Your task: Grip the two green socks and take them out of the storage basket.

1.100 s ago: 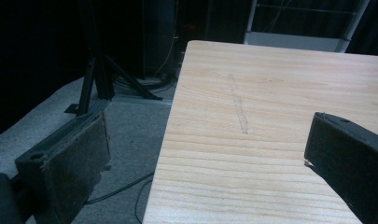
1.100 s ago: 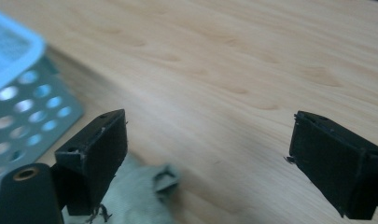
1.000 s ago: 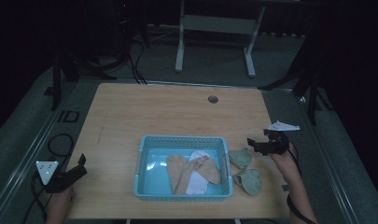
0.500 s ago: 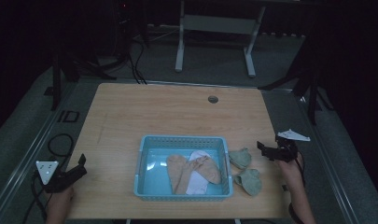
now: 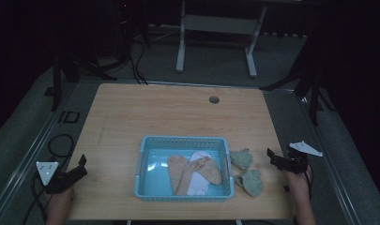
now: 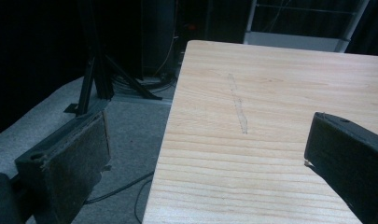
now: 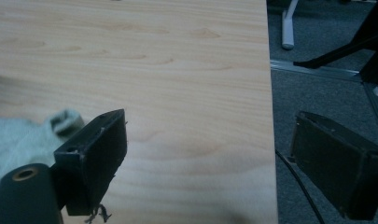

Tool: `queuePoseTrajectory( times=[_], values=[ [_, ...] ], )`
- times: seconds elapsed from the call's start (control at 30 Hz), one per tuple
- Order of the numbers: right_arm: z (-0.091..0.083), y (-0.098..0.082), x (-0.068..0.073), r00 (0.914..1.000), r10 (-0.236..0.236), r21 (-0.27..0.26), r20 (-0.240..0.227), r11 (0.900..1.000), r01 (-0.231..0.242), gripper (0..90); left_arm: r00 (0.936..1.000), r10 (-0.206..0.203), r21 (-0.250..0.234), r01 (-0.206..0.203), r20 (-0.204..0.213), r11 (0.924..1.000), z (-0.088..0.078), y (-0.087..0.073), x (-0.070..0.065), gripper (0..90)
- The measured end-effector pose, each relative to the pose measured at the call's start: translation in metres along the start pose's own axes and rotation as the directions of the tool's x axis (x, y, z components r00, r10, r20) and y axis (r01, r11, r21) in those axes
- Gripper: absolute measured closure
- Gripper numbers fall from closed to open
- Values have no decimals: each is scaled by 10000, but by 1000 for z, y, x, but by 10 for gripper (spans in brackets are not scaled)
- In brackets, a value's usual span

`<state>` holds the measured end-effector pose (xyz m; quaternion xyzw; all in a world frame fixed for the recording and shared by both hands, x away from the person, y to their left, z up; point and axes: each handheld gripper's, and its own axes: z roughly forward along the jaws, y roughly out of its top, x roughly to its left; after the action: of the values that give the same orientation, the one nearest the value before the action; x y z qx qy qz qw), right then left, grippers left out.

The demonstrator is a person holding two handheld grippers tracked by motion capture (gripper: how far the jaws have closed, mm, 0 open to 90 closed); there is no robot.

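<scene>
- High view: we see a blue basket [image 5: 185, 194] near the bench's [image 5: 178, 112] front edge, holding two tan socks [image 5: 193, 172] and a white sock [image 5: 197, 183]. Two green socks lie outside it on the bench, one at about 2 o'clock from the basket's centre [image 5: 242, 159], the other at 4 o'clock [image 5: 251, 182], both just beside its right wall. We judge the sorting partly done: three pieces in, two green ones left. The right claw [image 5: 275, 159] sits at the bench's right edge, at 3 o'clock from the green socks, empty, near them but apart. The left claw [image 5: 78, 168] rests at the front left corner, well apart from the basket.
- Left gripper view: our left claw [image 6: 205, 154] is spread wide and holds nothing; one jaw hangs over the floor, the other over bare wood. The bench edge runs between them, and open board stretches toward 12 o'clock.
- Right gripper view: our right claw [image 7: 210, 158] is spread and empty. A green sock [image 7: 32, 128] lies at 9 o'clock, just beyond the left jaw. The right jaw is past the bench edge, so the free room lies inward, to the left.
</scene>
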<state>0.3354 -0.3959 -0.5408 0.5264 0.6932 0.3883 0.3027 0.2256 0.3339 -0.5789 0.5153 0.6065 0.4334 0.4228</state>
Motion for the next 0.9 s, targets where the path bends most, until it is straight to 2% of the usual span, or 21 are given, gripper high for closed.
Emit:
queuePoseTrajectory(
  times=[0.2, 0.27, 0.47, 0.63, 0.8, 0.9],
  values=[
    [-9, -14, 4, 9994, -4, -68, 339, 10000, 7, 110, 10000, 12, -1, -12, 7, 10000, 0, 0, 0, 4],
    [-12, -18, 4, 9993, 101, -262, 370, 9996, -91, 110, 10000, 25, 6, -25, 5, 10000, 0, 0, 0, 4],
    [-24, -30, 4, 9950, 523, -1039, 853, 9936, -433, 110, 10000, 24, -6, -24, 6, 10000, 0, 0, 0, 4],
    [-35, -38, 5, 9912, 482, -1198, 1234, 9922, -333, 110, 10000, 27, -8, -27, 17, 10000, 0, 0, 0, 4],
    [-41, -45, 7, 9890, 457, -1252, 1410, 9917, -280, 110, 10000, 25, -12, -25, 20, 10000, 0, 0, 0, 4],
    [-44, -47, 6, 9896, 556, -1426, 1330, 9891, -364, 110, 10000, 29, -16, -29, 16, 10000, 0, 0, 0, 4]
  ],
)
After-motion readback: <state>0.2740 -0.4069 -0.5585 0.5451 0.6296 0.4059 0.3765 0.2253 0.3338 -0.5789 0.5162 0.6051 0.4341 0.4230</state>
